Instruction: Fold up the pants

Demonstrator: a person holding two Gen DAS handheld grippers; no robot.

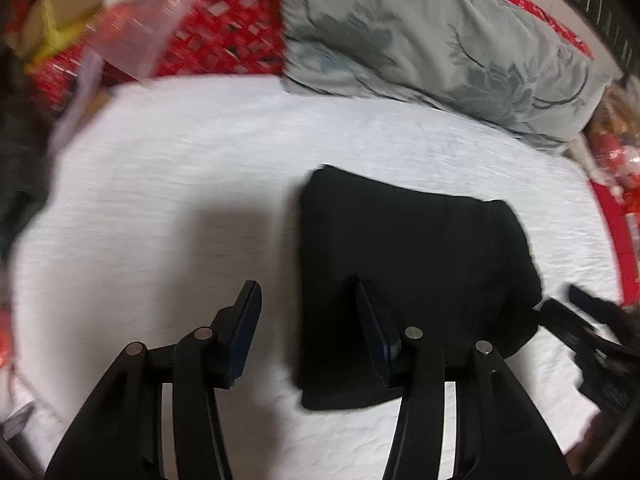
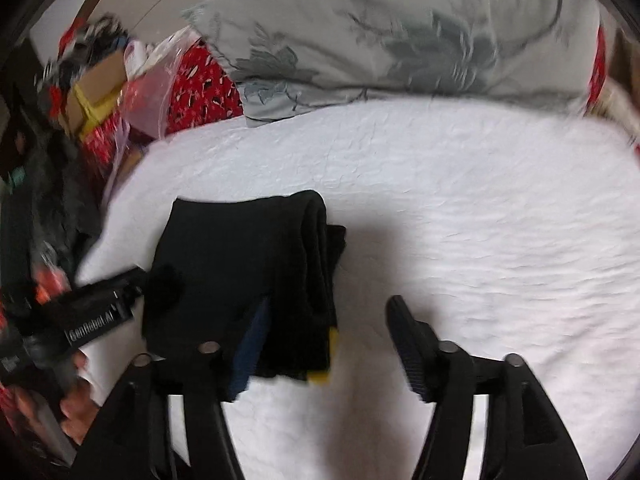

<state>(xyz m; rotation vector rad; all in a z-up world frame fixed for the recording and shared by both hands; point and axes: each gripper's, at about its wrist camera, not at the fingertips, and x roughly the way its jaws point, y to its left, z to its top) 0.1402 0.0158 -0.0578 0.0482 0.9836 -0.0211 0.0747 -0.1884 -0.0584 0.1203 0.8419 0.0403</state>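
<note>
The black pants lie folded into a compact rectangle on the white bedspread. My left gripper hangs open over the bundle's left edge; its right finger is above the cloth and its left finger is above the bedspread, gripping nothing. In the right wrist view the pants sit left of centre, with a small yellow tag at the near corner. My right gripper stands wide open over the bundle's right edge, holding nothing. Each gripper shows in the other's view: right, left.
A grey floral quilt lies bunched along the far side of the bed. A red patterned sheet shows behind it. A cardboard box and loose clutter crowd the far left. A hand holds the left gripper. White bedspread spreads to the right.
</note>
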